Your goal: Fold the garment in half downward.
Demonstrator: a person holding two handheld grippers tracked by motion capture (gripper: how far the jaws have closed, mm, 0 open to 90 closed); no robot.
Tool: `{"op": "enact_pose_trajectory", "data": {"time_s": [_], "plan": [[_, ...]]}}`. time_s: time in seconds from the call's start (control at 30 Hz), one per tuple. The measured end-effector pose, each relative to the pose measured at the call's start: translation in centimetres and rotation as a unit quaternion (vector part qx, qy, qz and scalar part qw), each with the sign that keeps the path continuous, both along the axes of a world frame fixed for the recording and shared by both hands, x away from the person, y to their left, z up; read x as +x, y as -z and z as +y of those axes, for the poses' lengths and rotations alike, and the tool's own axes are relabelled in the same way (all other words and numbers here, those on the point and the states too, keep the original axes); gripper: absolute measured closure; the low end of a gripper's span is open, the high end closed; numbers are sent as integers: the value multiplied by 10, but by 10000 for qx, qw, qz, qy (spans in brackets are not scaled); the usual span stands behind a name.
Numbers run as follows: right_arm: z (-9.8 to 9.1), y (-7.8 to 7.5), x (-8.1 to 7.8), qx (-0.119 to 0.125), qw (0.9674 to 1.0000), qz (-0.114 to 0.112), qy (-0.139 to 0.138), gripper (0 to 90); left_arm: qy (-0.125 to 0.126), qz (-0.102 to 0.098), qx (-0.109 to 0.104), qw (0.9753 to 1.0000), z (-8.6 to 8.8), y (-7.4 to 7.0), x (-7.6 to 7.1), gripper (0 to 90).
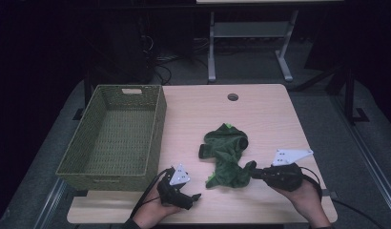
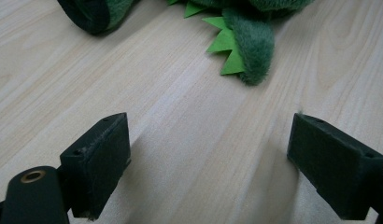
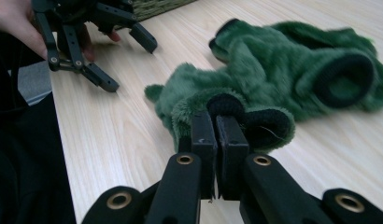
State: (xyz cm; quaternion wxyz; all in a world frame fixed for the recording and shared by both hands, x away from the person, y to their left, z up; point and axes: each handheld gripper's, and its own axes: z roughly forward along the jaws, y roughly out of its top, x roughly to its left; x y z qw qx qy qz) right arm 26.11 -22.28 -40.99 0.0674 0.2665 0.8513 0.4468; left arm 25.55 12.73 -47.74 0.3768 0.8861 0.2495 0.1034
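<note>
Near the table's (image 1: 260,102) front edge, right of the woven basket (image 1: 115,133), lies a green plush garment (image 1: 227,155). The right gripper (image 3: 216,122) pinches its dark cuff; the left gripper (image 2: 208,154) gapes empty. Soft, light and floppy, it should lift best by that cuff.

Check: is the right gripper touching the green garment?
Touching. In the right gripper view, the right gripper has its jaws shut on the green garment's dark cuff.
</note>
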Motion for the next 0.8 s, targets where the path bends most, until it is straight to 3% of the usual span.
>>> {"op": "enact_pose_trajectory", "data": {"time_s": [0.43, 0.57, 0.7, 0.8], "plan": [[49, -4, 25, -113, 9979, 74, -633, 871, 12, -10, 1, 10000, 0, 0, 0, 124], [58, -1, 34, -55, 9978, 121, -650, 847, 21, -25, 9, 10000, 0, 0, 0, 124], [61, -2, 39, 72, 9985, 71, -535, 764, 32, -15, 31, 10000, 0, 0, 0, 124], [60, -6, 41, 93, 9993, -36, -373, 834, 31, -18, 22, 10000, 0, 0, 1, 124]]}}
